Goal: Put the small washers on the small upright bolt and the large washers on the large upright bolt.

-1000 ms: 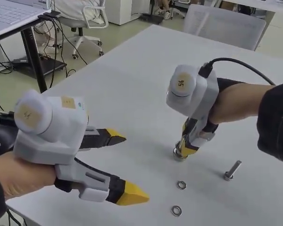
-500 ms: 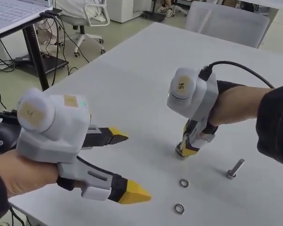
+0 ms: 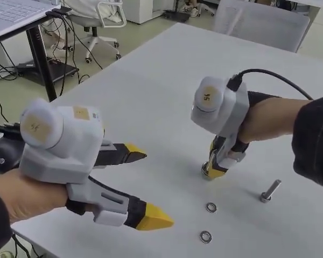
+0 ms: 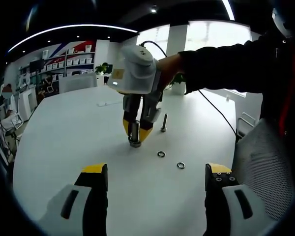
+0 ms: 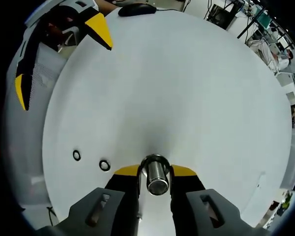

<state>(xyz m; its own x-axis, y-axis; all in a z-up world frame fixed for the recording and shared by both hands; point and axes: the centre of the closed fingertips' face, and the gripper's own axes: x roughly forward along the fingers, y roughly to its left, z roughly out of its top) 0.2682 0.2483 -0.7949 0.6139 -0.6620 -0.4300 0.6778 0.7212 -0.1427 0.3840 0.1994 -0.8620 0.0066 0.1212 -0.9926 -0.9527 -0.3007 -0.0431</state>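
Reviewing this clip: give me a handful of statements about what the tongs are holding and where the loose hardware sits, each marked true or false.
1. The right tongs are shut on the large bolt, which stands on the table. True.
2. The left tongs grip a washer. False: they are open and hold nothing.
3. Two washers lie flat on the table, apart from each other. True.
4. The small bolt is held between tongs. False: it stands free on the table, clear of both grippers.
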